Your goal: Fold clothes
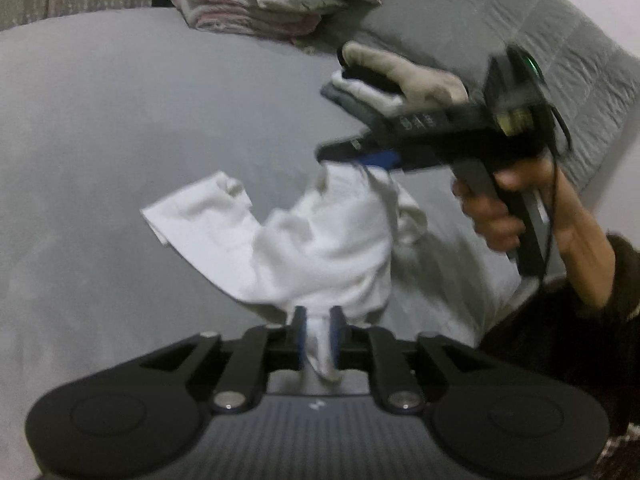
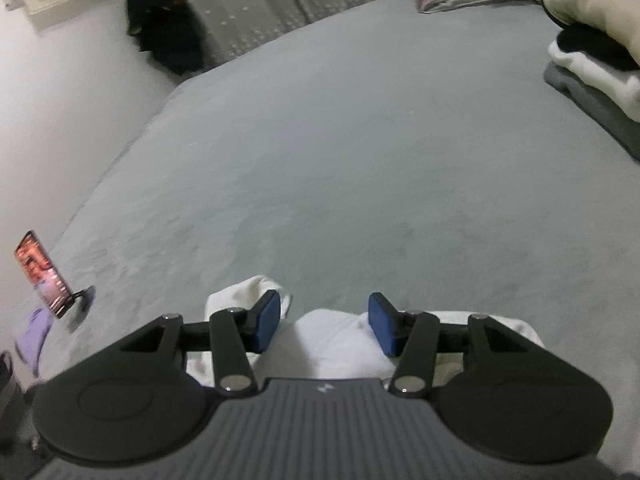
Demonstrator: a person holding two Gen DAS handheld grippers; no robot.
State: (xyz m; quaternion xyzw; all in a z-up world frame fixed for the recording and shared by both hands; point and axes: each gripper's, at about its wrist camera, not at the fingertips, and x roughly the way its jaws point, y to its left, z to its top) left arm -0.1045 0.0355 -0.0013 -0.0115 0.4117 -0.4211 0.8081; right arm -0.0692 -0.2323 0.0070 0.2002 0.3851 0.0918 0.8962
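Note:
A white garment (image 1: pixel 312 240) lies crumpled on the grey bed (image 1: pixel 120 140), one end stretched out to the left. My left gripper (image 1: pixel 318 320) has a strip of that cloth filling the narrow gap between its fingers. The garment rises to the tip of my right gripper (image 1: pixel 360 156), which a person's hand (image 1: pixel 500 208) holds from the right. In the right wrist view the right gripper (image 2: pixel 324 316) stands open, blue pads (image 2: pixel 268 320) bare, just above the white garment (image 2: pixel 332 344), which shows between and on both sides of the fingers.
A stack of folded clothes (image 1: pixel 372 84) sits beyond the right gripper, also at the right edge as the folded stack (image 2: pixel 592 60). A pink and white pile (image 1: pixel 256 4) lies at the bed's far end. A lit phone (image 2: pixel 42 276) stands left; a dark garment (image 2: pixel 164 28) hangs beyond.

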